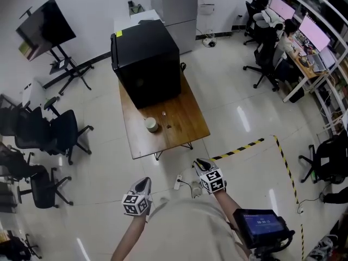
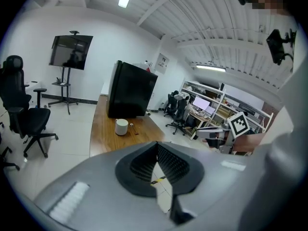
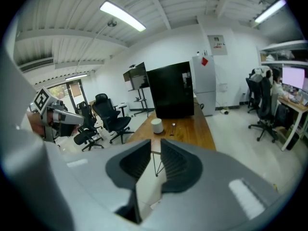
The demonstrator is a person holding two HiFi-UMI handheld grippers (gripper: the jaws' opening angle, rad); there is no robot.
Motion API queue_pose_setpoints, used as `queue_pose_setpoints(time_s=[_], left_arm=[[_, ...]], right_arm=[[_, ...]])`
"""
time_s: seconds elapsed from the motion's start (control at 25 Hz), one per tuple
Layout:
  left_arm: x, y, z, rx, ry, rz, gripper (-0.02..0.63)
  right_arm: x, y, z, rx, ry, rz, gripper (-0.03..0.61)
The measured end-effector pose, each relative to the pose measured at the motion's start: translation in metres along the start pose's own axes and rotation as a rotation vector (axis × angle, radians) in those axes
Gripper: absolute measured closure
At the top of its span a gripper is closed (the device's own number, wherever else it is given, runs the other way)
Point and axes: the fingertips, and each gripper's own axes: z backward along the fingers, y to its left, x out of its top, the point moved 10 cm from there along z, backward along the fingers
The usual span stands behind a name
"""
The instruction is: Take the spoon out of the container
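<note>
A white container (image 1: 151, 125) stands on the wooden table (image 1: 187, 132), in front of a black box (image 1: 145, 61). In both gripper views the spoon (image 2: 132, 127) (image 3: 173, 128) lies flat on the table just right of the container (image 2: 121, 126) (image 3: 156, 125). I cannot make the spoon out clearly in the head view. My left gripper (image 1: 143, 186) (image 2: 155, 146) is shut and empty, its tips touching. The jaws of my right gripper (image 1: 200, 165) (image 3: 154, 153) stand a narrow gap apart with nothing between them. Both grippers hang over the floor, well short of the table.
Black office chairs (image 1: 62, 132) stand left of the table, and a TV on a stand (image 1: 46, 23) sits at the back left. Yellow-black floor tape (image 1: 247, 145) runs to the right. Desks with monitors (image 1: 304, 42) line the right wall.
</note>
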Motion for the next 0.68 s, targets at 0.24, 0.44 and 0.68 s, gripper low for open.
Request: queue_pose_setpoints(time_s=[0.24,0.44,0.68], left_arm=[[0.003,-0.002,-0.009,0.001,0.018,-0.014,0.624],[0.001,-0.009,-0.016,-0.013,0.041,-0.025,0.624],[-0.003,-0.026,-0.025,-0.051,0.08,-0.053,0.624]], right_arm=[[-0.001,-0.007,-0.005,0.006,0.016,0.008,0.52],[-0.004,-0.013,-0.005,0.0,0.018,-0.004,0.528],[-0.011,-0.018,-0.002,-0.004,0.024,-0.029,0.528]])
